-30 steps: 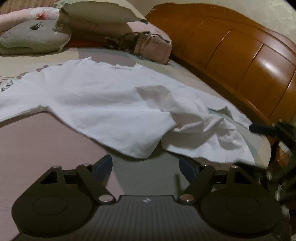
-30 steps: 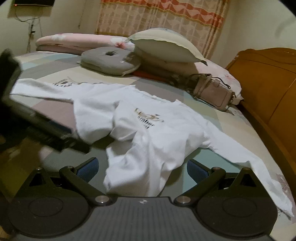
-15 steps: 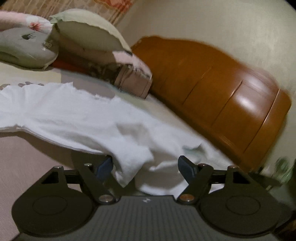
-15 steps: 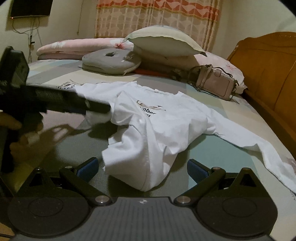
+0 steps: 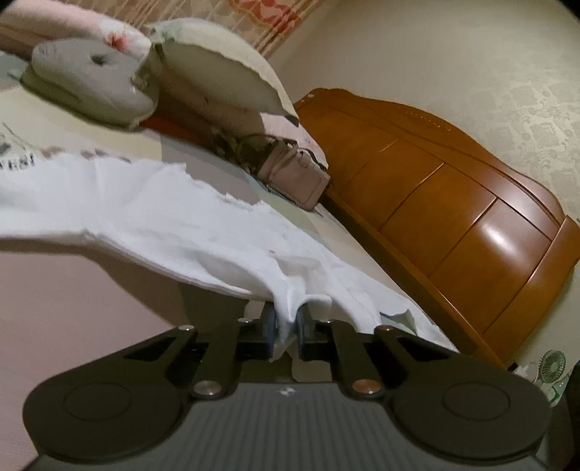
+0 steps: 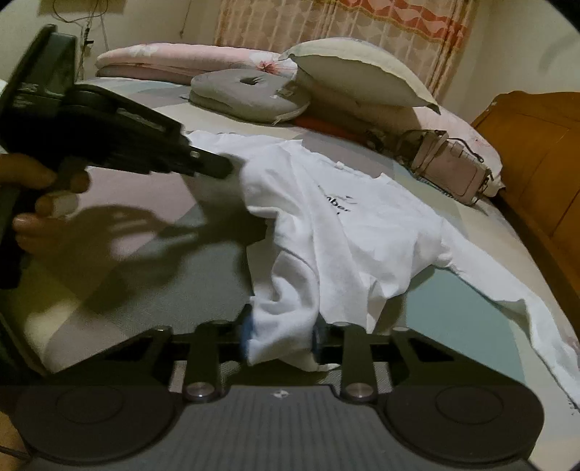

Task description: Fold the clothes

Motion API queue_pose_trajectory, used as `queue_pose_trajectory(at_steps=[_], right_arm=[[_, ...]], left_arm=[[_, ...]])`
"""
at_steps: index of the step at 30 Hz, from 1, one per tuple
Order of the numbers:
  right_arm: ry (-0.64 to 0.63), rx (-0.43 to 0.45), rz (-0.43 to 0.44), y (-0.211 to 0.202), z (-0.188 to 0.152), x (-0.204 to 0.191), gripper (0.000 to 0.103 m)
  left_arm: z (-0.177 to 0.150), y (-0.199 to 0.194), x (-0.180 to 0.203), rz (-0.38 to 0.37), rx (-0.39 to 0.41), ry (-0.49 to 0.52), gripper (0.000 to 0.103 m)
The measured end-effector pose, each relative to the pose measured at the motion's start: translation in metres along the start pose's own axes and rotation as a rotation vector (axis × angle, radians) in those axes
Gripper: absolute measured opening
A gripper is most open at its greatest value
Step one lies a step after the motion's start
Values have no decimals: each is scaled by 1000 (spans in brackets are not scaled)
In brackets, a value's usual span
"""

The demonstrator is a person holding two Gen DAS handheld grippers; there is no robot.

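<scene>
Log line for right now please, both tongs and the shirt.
left tongs: shut on white shirt hem | right tongs: closing, shirt bunched between pads | shirt: crumpled on bed, unfolded

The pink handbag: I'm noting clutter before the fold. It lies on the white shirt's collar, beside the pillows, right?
Not quite. In the right wrist view the pink handbag lies on the bedsheet, apart from the white shirt, beside the pillows.

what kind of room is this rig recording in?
Almost certainly a home bedroom. The white shirt lies on a made bed with a wooden headboard, pillows stacked at its head, and patterned curtains behind them.
</scene>
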State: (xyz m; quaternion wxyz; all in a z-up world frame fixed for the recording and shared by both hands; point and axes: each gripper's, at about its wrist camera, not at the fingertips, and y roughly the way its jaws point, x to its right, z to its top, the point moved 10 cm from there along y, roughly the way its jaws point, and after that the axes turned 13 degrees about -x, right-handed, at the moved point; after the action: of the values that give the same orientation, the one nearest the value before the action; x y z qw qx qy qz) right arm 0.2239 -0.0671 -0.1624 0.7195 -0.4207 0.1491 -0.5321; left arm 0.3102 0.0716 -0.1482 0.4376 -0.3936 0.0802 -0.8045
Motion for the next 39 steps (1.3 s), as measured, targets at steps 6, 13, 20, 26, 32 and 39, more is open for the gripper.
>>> queue_pose_trajectory(at_steps=[6, 13, 20, 26, 32, 39], right_arm=[[-14, 71, -21, -38, 23, 9, 30], [83, 128, 22, -64, 49, 34, 32], [17, -17, -105, 9, 53, 48, 38], [-16, -84, -148, 61, 62, 62, 56], [32, -72, -129, 49, 70, 72, 66], [28, 26, -106, -7, 49, 59, 74]], left_arm=[[13, -47, 2, 58, 58, 37, 8], [27, -84, -12, 93, 138, -3, 12], [17, -56, -30, 222, 29, 0, 26], [13, -55, -31, 268, 8, 25, 32], [4, -54, -19, 295, -58, 119, 42], [-32, -36, 22, 199, -206, 387, 54]])
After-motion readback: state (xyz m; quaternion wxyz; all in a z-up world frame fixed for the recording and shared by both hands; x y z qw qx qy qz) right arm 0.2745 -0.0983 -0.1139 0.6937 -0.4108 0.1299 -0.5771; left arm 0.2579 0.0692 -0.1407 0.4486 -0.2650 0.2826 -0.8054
